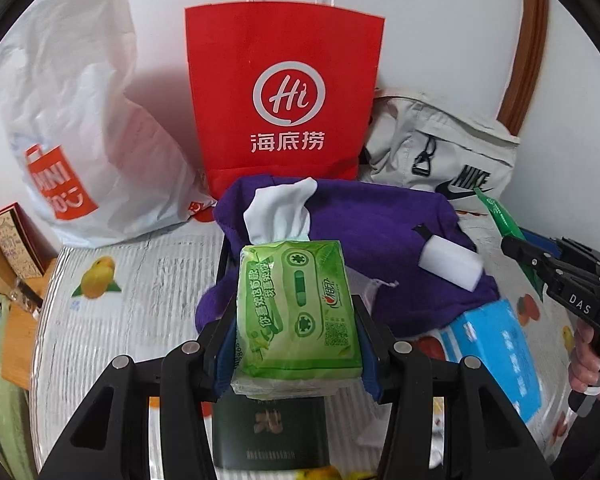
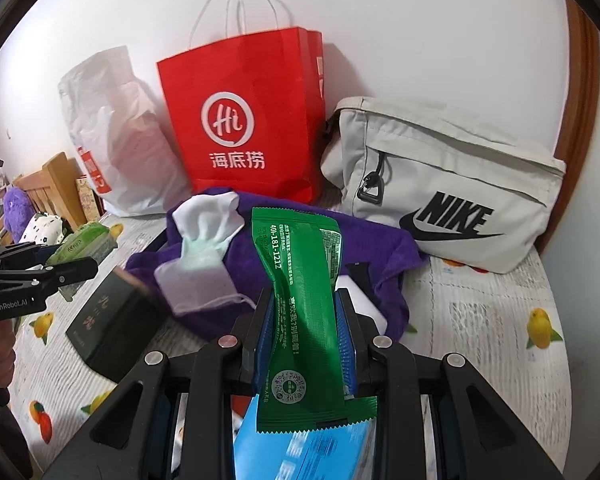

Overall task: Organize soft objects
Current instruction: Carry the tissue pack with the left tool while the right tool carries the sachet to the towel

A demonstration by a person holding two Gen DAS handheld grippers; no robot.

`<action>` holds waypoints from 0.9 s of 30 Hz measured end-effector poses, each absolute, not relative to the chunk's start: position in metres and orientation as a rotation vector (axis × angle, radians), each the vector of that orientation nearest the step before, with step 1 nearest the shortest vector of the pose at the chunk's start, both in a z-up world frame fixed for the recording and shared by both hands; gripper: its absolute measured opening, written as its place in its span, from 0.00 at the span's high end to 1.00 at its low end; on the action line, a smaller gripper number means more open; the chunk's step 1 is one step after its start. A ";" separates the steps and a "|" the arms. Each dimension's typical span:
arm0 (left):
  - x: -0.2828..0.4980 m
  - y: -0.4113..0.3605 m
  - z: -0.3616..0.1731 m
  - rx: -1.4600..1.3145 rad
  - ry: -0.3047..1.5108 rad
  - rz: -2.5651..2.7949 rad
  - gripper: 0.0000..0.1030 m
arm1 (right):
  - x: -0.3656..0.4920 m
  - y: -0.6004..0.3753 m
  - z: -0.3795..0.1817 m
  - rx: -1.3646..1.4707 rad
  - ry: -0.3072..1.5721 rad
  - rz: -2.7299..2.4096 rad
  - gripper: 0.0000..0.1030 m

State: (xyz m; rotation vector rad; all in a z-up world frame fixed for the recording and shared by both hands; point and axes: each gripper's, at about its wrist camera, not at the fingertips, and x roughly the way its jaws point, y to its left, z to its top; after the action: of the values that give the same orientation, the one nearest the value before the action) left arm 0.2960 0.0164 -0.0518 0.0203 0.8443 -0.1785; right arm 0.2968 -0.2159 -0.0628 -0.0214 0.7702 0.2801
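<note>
Left gripper (image 1: pixel 298 340) clamped on green tissue pack (image 1: pixel 298 312), right gripper (image 2: pixel 306 336) on green sachet (image 2: pixel 304 300), above fruit-print tablecloth (image 1: pixel 140 292).

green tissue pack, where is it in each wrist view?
Left wrist: green tissue pack at centre, clamped in the left tongs.
Right wrist: far left, small, beyond the other tongs.
Shared landmark: red paper bag standing at the wall.

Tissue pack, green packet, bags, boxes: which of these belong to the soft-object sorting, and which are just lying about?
In the job:
- tissue pack, clamped in the left gripper
- green packet, clamped in the right gripper
- purple cloth
- red paper bag, white plastic bag and grey bag, probable destinations

Lying about:
- dark box
- blue box
</note>
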 end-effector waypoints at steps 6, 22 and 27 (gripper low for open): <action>0.334 0.010 -0.059 -0.003 0.870 -0.207 0.54 | 0.332 -0.212 -0.075 0.013 0.830 0.291 0.72; 0.407 -0.013 -0.100 -0.033 0.973 -0.241 0.53 | 0.380 -0.203 -0.122 -0.021 0.988 0.293 0.71; 0.415 -0.011 -0.115 -0.055 1.023 -0.239 0.52 | 0.386 -0.206 -0.135 -0.036 1.029 0.277 0.70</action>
State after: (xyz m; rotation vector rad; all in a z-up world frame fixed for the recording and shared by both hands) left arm 0.4147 -0.0112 -0.1149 -0.0554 1.0234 -0.2385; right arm 0.3862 -0.2056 -0.1351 -0.0362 1.0292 0.2773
